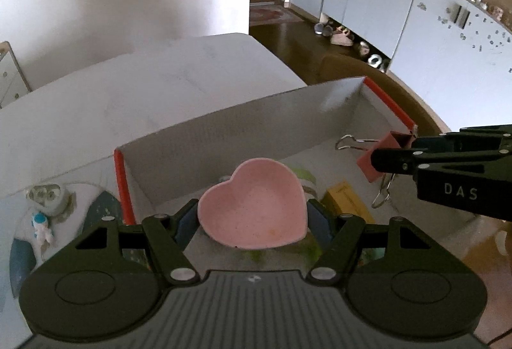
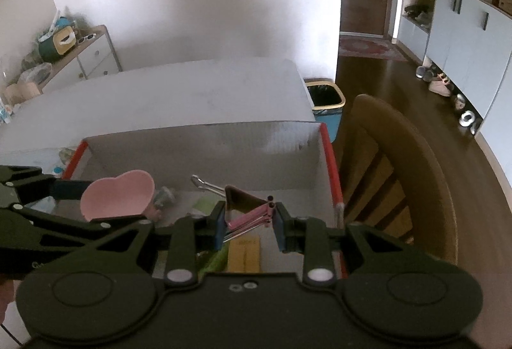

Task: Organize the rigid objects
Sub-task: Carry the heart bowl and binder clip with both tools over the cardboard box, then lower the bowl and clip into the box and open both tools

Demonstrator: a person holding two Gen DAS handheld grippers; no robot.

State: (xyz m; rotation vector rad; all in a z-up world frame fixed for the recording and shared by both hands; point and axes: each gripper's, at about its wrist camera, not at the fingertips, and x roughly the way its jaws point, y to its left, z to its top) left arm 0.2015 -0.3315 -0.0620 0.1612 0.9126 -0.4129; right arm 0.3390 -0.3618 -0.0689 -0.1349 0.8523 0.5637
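Left gripper (image 1: 252, 214) clamps pink heart dish (image 1: 252, 205); right gripper (image 2: 246, 222), nearly closed, pinches pink binder clip (image 2: 246, 208). Both over the white box (image 1: 224, 131). Step: depositing. Next: lower inside, clear of yellow item (image 1: 342, 198), then release.

both grippers tilt downward, left gripper (image 1: 252, 217) jaws wider than right gripper (image 2: 248, 225).

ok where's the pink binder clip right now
The pink binder clip is clamped in the right tool, held over the open box, right of the heart-shaped dish and above a yellow packet.
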